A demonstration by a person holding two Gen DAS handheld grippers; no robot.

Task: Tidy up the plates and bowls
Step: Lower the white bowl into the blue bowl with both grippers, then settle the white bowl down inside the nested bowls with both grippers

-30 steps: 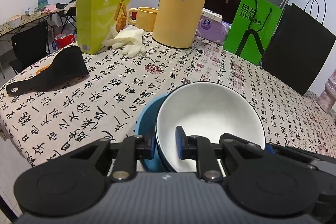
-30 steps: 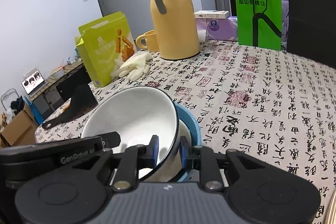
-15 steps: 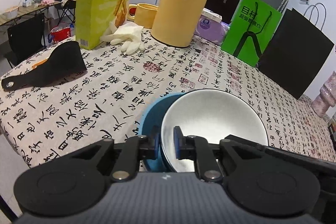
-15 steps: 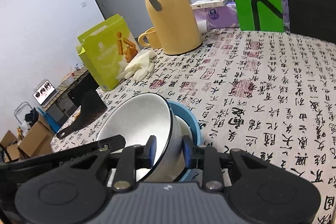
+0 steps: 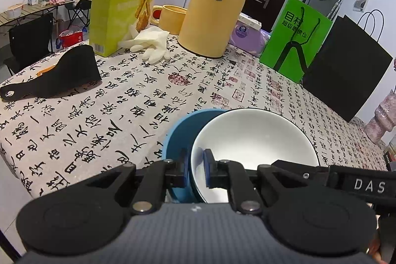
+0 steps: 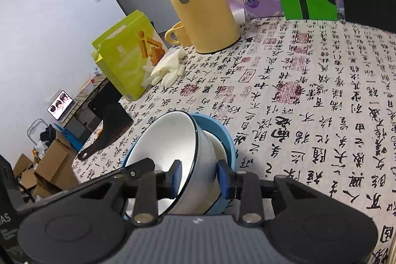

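Two grippers | left gripper (image 5: 196, 171) clamps glossy round white bowl (image 5: 255, 137) rim | right gripper (image 6: 199, 176) straddles wall, pads apart | bowl tilted in blue bowl (image 5: 178, 137)

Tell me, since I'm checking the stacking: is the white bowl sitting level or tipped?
Tipped: the white black-rimmed bowl leans inside the blue bowl.

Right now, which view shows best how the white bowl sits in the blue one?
Right wrist: the white bowl shows from the side, tilted, leaning inside the blue bowl. Left wrist shows mostly its white inside, hiding how it rests.

Left gripper (image 5: 195, 171) jaws clamped tight; right gripper (image 6: 199, 176) jaws parted wider.
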